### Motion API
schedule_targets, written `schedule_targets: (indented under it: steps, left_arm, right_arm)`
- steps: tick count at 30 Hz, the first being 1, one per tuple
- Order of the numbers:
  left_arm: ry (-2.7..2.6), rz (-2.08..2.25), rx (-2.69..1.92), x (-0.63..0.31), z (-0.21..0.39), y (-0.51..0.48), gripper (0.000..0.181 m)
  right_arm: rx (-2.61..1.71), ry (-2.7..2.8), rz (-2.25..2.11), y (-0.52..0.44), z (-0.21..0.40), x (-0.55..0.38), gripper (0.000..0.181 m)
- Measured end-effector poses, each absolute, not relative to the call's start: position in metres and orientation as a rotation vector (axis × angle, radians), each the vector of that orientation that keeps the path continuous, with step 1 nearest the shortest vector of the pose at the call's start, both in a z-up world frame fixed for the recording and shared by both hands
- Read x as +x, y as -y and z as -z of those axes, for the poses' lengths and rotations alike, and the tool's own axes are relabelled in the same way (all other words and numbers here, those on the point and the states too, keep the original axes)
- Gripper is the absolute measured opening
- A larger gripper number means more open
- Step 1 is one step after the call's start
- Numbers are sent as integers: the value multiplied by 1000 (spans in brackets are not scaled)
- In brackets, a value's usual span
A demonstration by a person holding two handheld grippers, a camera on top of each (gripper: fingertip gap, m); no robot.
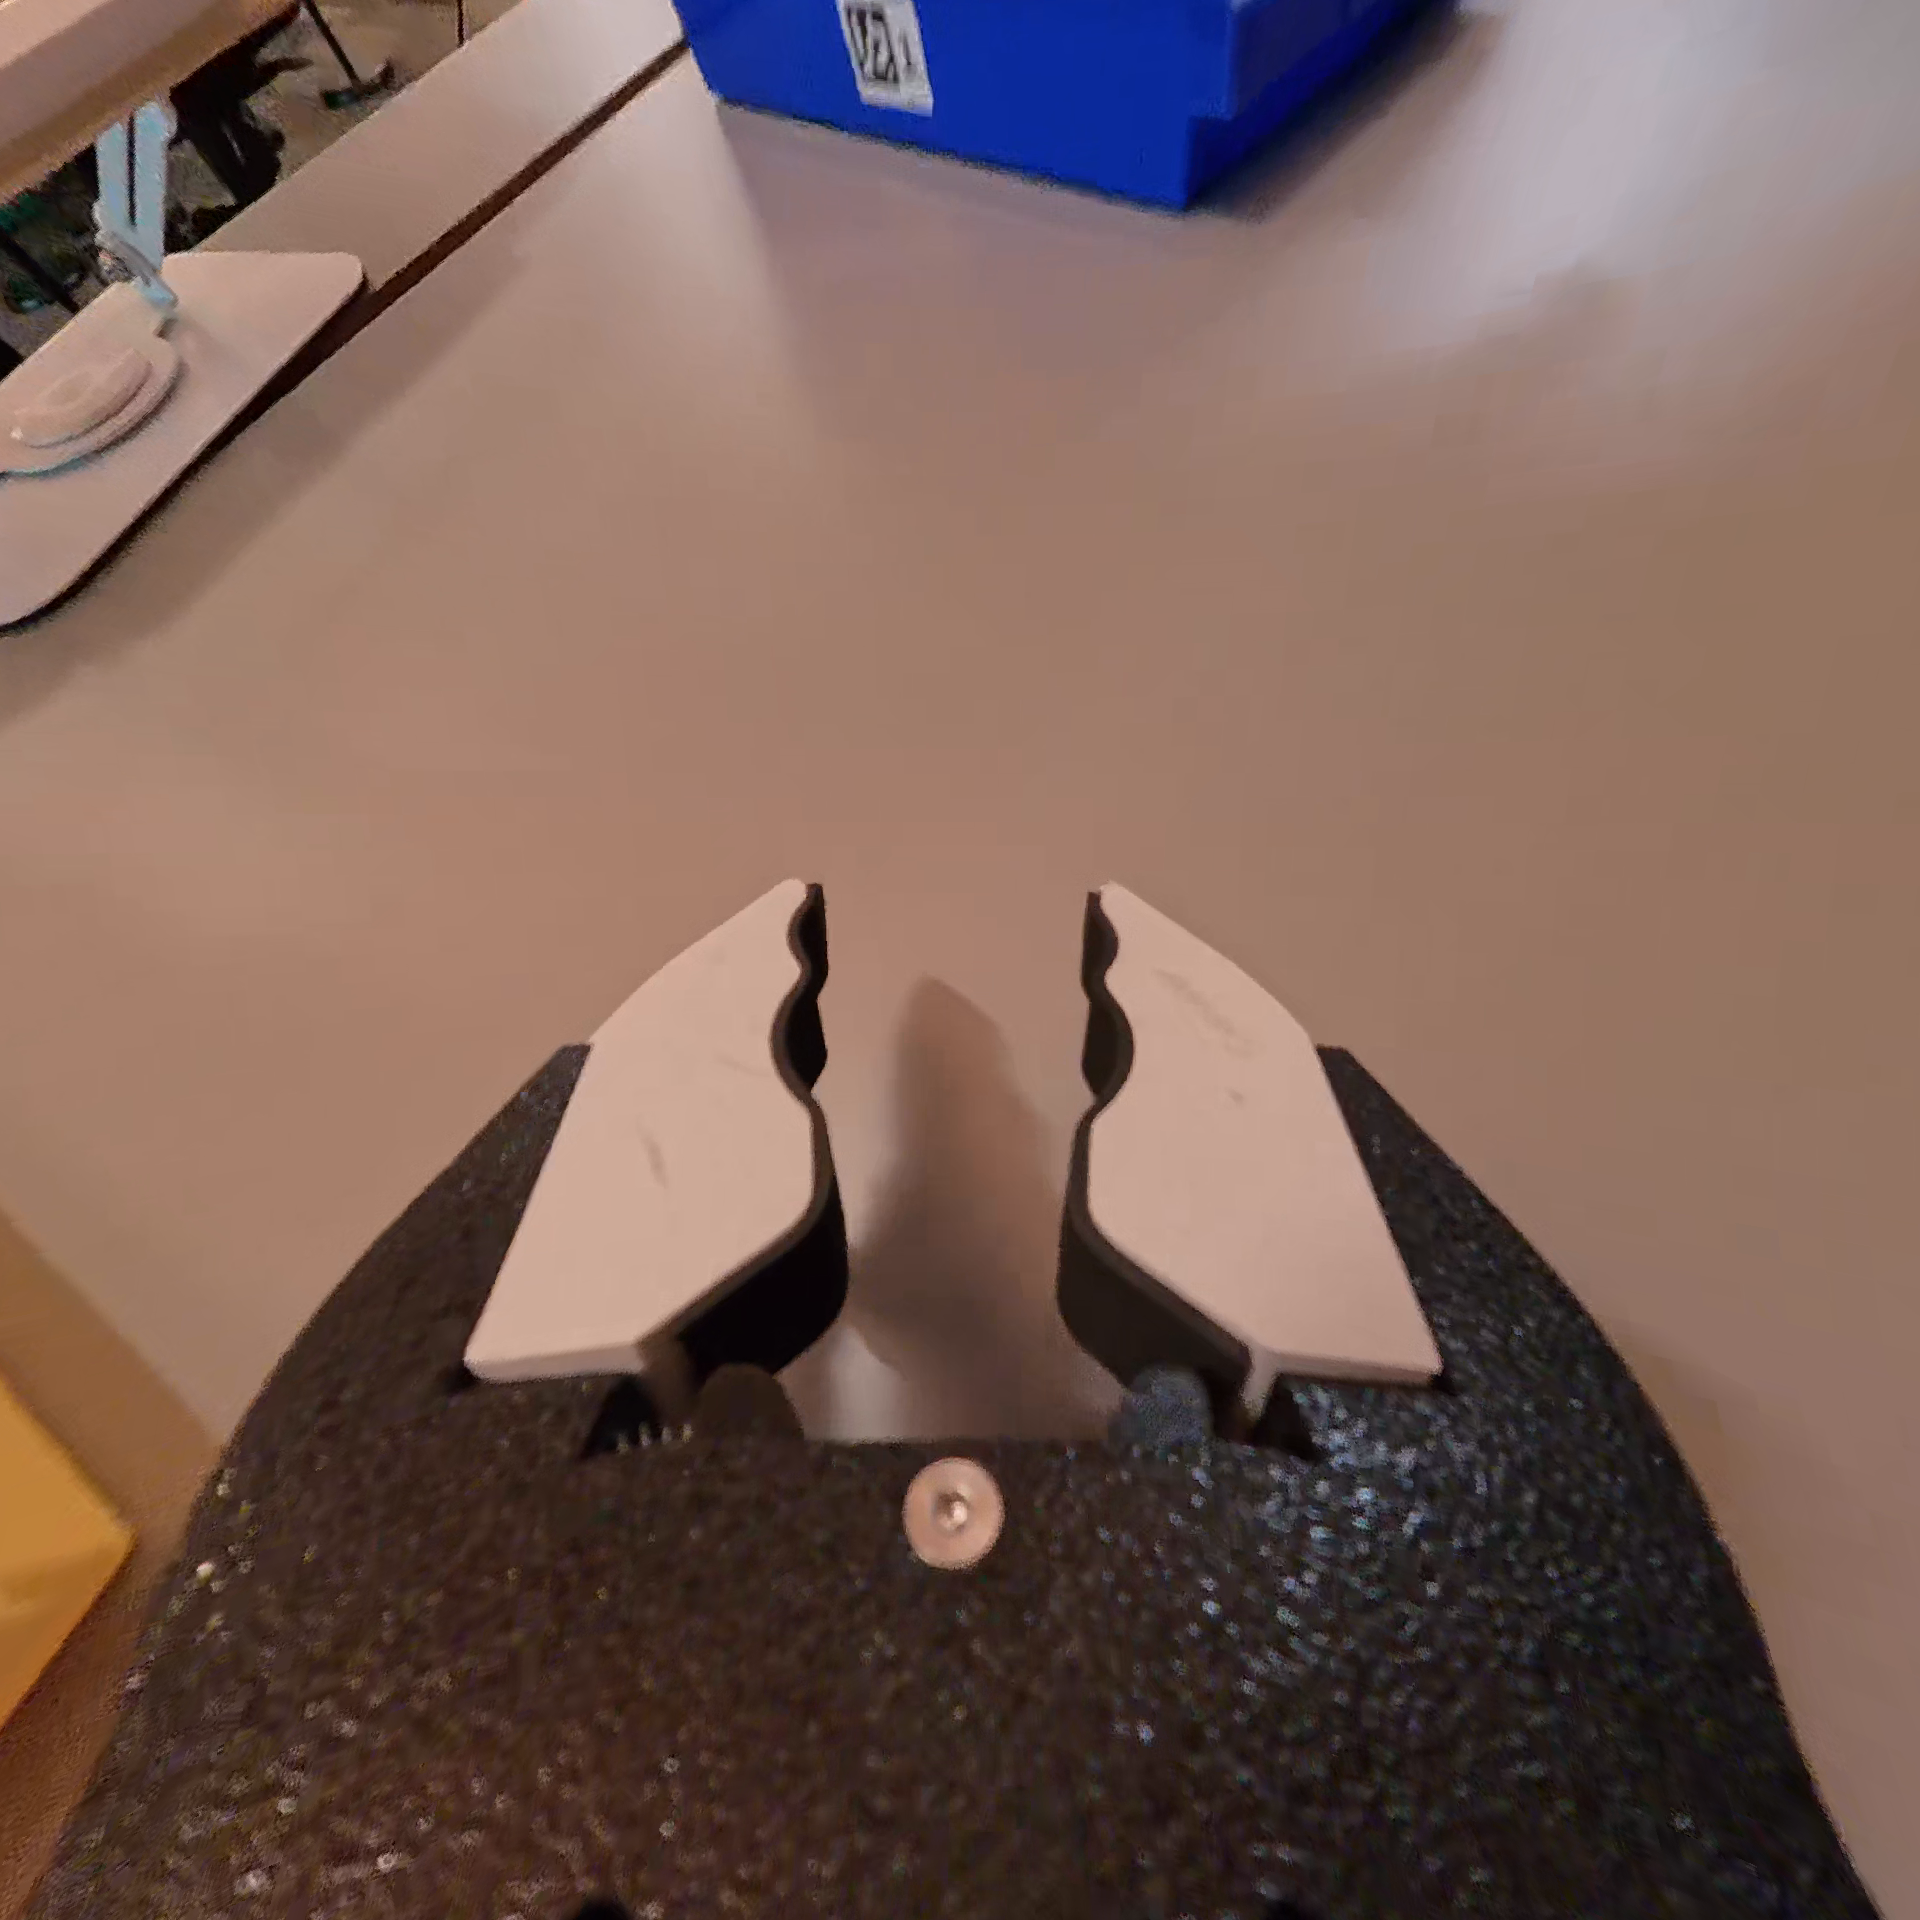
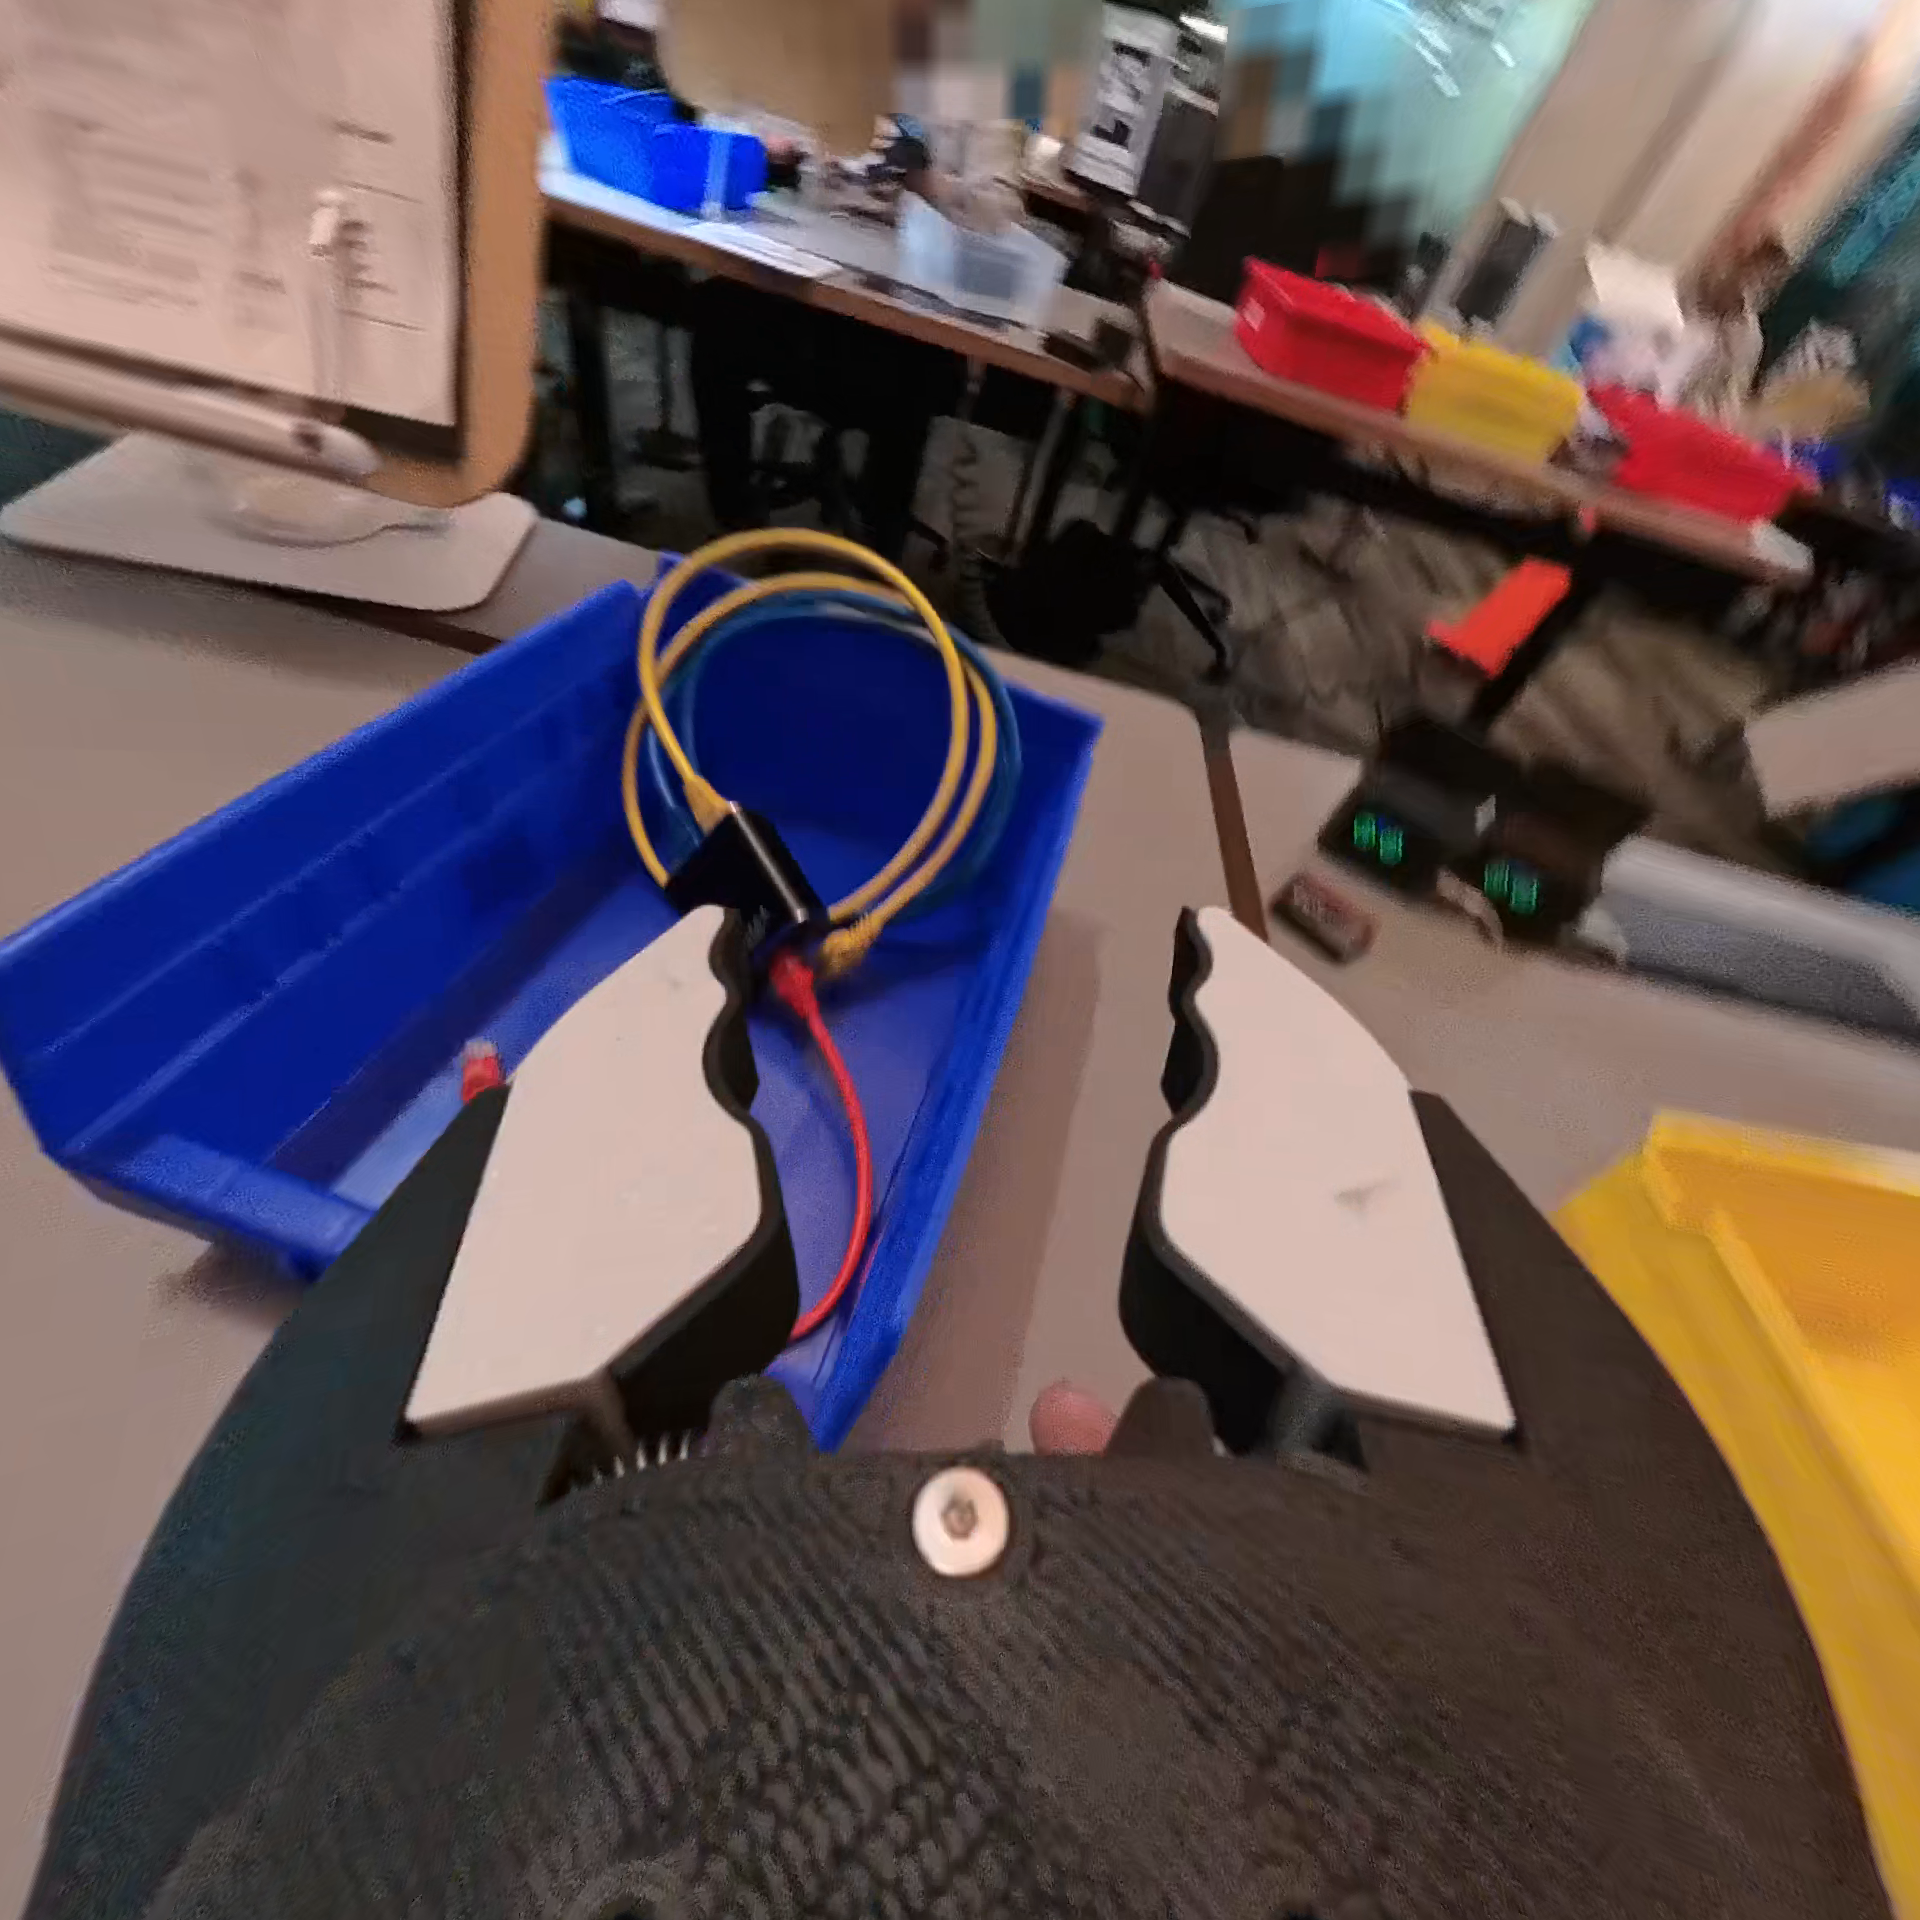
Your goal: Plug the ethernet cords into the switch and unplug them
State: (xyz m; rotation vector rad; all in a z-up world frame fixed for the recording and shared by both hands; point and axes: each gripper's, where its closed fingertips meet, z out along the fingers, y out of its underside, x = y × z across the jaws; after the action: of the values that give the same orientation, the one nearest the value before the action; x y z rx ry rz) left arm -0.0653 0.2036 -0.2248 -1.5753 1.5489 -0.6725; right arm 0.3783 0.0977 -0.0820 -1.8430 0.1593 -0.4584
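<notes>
In the right wrist view a small black switch lies in a blue bin, with a yellow cord, a blue cord and a red cord at it. The yellow and blue cords loop up over the bin's far end. A loose red plug lies on the bin floor. My right gripper is open and empty, just in front of the bin, its left finger over the bin's near corner. My left gripper is open and empty above bare table; the blue bin shows far ahead.
A yellow bin stands close on the right. A monitor on a white stand is at the back left. The table edge drops off behind the blue bin. A second table with a white base lies left. A yellow object sits bottom left.
</notes>
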Motion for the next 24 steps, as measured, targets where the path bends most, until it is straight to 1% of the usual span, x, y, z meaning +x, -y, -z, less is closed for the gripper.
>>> schedule_targets:
  steps: [4, 5, 7, 12, 15, 18, 19, 20, 21, 24]
  left_arm:
    - [-1407, 799, -1590, -4, 205, -197, 51]
    - [-1384, 817, -1591, 15, 201, -195, 55]
    - [-1388, 834, -1583, 56, 197, -186, 69]
    - [-1359, 802, -1545, 152, 179, -172, 71]
    - [-1298, 772, -1564, 194, 171, -176, 70]
    - [-1285, 806, -1609, 220, 174, -176, 63]
    - [-1293, 796, -1619, 224, 177, -177, 55]
    - [-1297, 754, -1620, 225, 179, -181, 33]
    - [-1291, 696, -1601, 224, 180, -188, 23]
    - [-1246, 620, -1570, 215, 179, -201, 16]
  right_arm:
    - [-1824, -429, 366, -62, 145, 379, 77]
    - [-1818, -459, 356, -59, 159, 378, 77]
    - [-1816, -505, 365, -57, 178, 382, 69]
    - [-1792, -487, 436, -58, 176, 388, 46]
    - [-1811, -464, 407, -63, 182, 382, 37]
    - [-1804, -441, 420, -70, 182, 378, 15]
    - [-1803, -423, 418, -73, 181, 375, 7]
    - [-1801, -440, 439, -72, 181, 376, 4]
    - [-1803, -431, 426, -74, 182, 373, 4]
    - [-1816, -413, 284, -83, 180, 357, 6]
